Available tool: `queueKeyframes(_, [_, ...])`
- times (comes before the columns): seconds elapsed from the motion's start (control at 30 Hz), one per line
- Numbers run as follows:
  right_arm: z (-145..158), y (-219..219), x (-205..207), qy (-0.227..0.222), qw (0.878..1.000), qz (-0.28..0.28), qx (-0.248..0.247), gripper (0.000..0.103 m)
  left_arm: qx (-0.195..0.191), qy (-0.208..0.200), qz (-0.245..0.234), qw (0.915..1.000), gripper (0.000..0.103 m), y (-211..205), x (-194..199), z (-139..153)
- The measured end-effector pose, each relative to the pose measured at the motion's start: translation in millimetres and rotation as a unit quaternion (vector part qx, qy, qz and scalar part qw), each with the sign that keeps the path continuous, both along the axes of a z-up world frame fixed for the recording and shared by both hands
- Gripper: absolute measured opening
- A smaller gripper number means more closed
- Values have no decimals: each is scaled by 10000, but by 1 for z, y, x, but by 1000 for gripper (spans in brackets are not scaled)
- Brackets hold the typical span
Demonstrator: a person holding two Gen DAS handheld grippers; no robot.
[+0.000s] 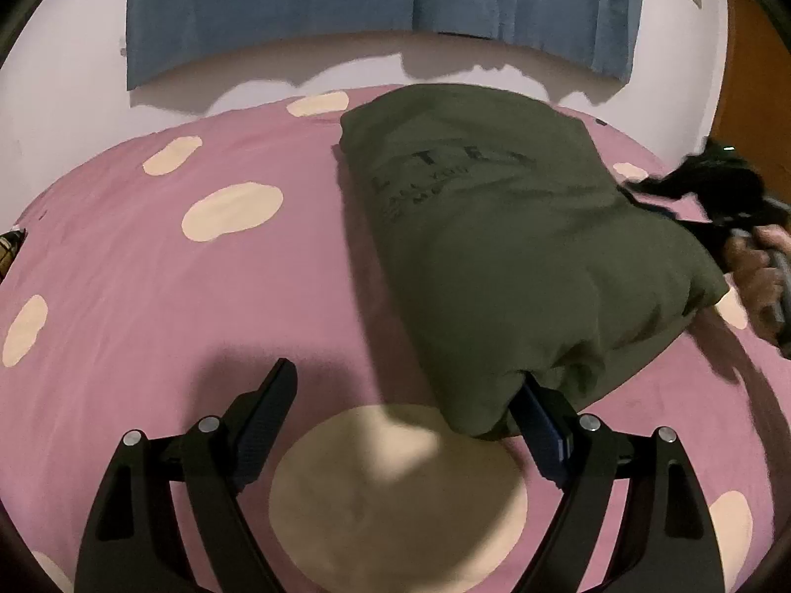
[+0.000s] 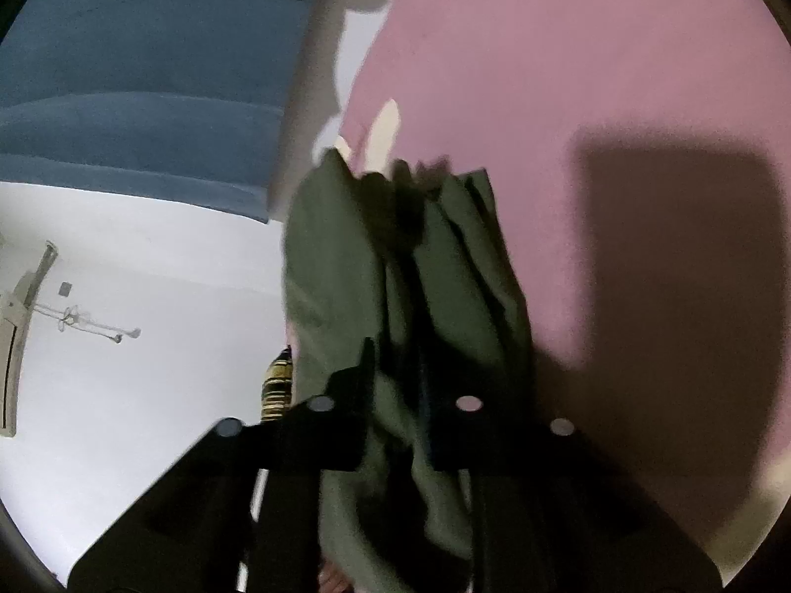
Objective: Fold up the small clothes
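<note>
A dark green T-shirt (image 1: 504,227) with dark lettering lies partly folded on the pink bedspread (image 1: 173,272). My left gripper (image 1: 405,390) is open, low over the bed; its right finger (image 1: 536,412) is tucked under the shirt's near corner and its left finger (image 1: 269,402) is bare. In the right wrist view my right gripper (image 2: 395,365) is shut on bunched green shirt fabric (image 2: 435,267), lifted off the bed. The right gripper and the hand holding it also show blurred at the right edge of the left wrist view (image 1: 736,207).
The bedspread has cream spots (image 1: 232,210). A blue curtain (image 1: 375,0) hangs on the white wall behind the bed. A wooden door (image 1: 751,99) stands at the right. A striped object (image 2: 278,385) shows beyond the shirt in the right wrist view.
</note>
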State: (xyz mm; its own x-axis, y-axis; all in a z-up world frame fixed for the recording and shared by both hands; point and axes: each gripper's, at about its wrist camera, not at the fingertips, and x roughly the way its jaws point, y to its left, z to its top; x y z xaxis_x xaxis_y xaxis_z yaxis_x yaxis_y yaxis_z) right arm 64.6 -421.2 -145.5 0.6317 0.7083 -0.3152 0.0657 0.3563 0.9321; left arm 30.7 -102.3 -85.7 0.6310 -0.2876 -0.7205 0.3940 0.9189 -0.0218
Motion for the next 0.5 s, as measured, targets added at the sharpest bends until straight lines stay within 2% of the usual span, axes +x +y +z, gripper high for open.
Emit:
queueKeyframes(0.03, [5,-2,-8,-66,10000,-23,18,47,-22,22,3,10000,84,1,0,0])
queueKeyframes(0.07, [11,-4,-20,-126,9999,-42,1,53,-38,24,3,10000,84,0,-1,0])
queueKeyframes(0.23, [17,2,-51,-52,9991,43,-420,61,-34,33,26,10000,84,-1,-3,0])
queueKeyframes(0.3, [13,8,-56,28,9984,106,-559,61,-52,60,41,10000,84,0,-2,0])
queueKeyframes(0.37, [9,17,-59,18,9985,231,-498,61,-46,66,56,10000,84,-1,-1,0])
queueKeyframes(0.5, [16,35,-58,-22,9952,417,-880,63,-49,98,90,9999,84,-1,0,-1])
